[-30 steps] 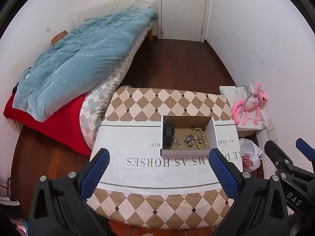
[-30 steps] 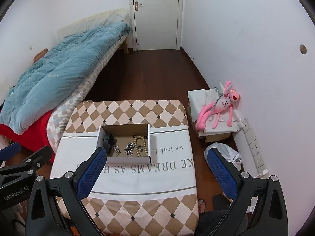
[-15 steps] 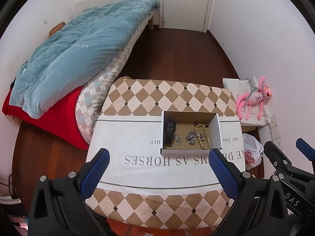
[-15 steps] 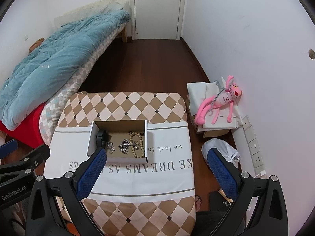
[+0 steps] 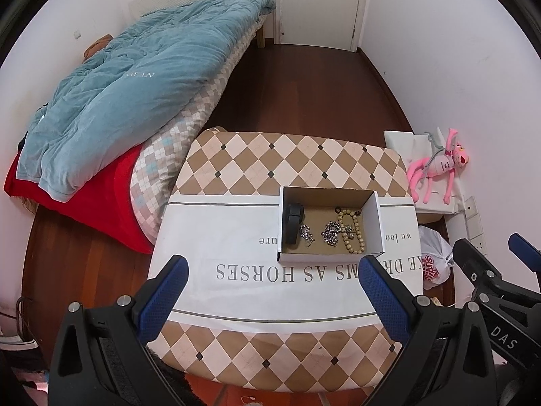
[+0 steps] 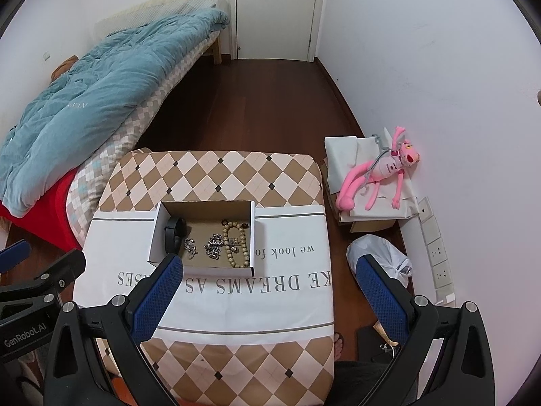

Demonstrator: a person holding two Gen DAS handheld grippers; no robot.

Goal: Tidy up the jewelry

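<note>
the open cardboard box (image 5: 378,223) sits on the cloth-covered table (image 5: 236,230), on the white printed band. inside the box: a black band (image 5: 293,223) against the left wall, two silver chain pieces (image 5: 329,233) in the middle, a beige bead bracelet (image 5: 351,233) toward the right wall. the left gripper (image 5: 270,287) is spread wide, nearer than the box, holding nothing. the right gripper (image 6: 267,287) is likewise spread wide and holds nothing, its left finger (image 6: 159,291) overlapping the box's near-left corner in view.
</note>
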